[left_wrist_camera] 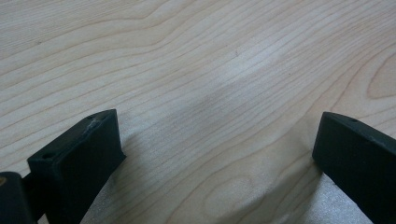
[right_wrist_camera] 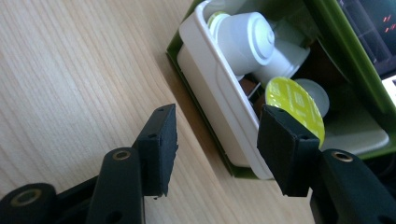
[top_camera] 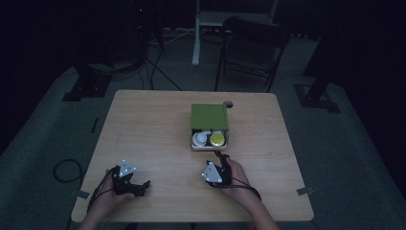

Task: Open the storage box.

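Green box [top_camera: 209, 116], white tray [right_wrist_camera: 219, 100], round capsules [right_wrist_camera: 295, 101]

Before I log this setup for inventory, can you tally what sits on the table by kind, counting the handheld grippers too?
Green box: 1
White tray sliding out of it: 1
White capsule: 1 clearly seen; a second behind it is uncertain
Yellow-green lidded capsule: 1
Grippers, left gripper and right gripper: 2
Total: 6

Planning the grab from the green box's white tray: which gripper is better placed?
Right. The right gripper sits just before the white plastic tray of capsules, jaws straddling its rim; the left gripper rests far away on bare wooden table.
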The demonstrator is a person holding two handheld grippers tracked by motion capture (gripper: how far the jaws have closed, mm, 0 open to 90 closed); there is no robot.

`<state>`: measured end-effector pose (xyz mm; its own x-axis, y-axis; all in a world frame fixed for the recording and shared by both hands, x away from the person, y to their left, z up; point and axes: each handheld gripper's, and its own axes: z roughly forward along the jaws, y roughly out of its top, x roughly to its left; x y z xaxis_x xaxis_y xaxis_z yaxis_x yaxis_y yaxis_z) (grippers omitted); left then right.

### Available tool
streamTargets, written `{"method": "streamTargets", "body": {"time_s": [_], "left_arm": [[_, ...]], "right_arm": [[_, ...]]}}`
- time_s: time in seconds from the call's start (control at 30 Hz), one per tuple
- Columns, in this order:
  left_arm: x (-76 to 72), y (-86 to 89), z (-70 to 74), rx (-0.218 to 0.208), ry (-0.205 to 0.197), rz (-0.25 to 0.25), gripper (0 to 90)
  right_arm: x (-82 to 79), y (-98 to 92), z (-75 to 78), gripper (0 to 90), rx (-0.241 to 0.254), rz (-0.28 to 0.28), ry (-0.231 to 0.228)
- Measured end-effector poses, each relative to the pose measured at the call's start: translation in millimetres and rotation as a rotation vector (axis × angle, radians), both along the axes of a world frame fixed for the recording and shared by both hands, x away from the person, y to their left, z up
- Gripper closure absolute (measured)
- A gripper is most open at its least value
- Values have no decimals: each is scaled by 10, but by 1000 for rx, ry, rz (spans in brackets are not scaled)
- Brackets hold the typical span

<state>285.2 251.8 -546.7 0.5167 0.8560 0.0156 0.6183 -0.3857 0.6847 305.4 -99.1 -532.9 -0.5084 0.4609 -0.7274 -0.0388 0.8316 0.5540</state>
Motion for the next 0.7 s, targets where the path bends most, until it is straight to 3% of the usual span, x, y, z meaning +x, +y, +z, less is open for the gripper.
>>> {"method": "streamTargets", "body": {"time_s": [0.2, 0.4, 0.6, 0.7], "left_arm": [[0, 0, 0, 0, 0, 0, 16], [0, 0, 1, 1, 0, 0, 16], [0, 0, 1, 0, 0, 0, 16], [0, 1, 1, 1, 1, 0, 16]], "right_arm": [[12, 55, -20, 508, -29, 28, -59], [80, 89, -9, 517, -34, 25, -43], [132, 113, 5, 533, -35, 38, -60], [175, 140, -12, 534, -37, 44, -42]]}}
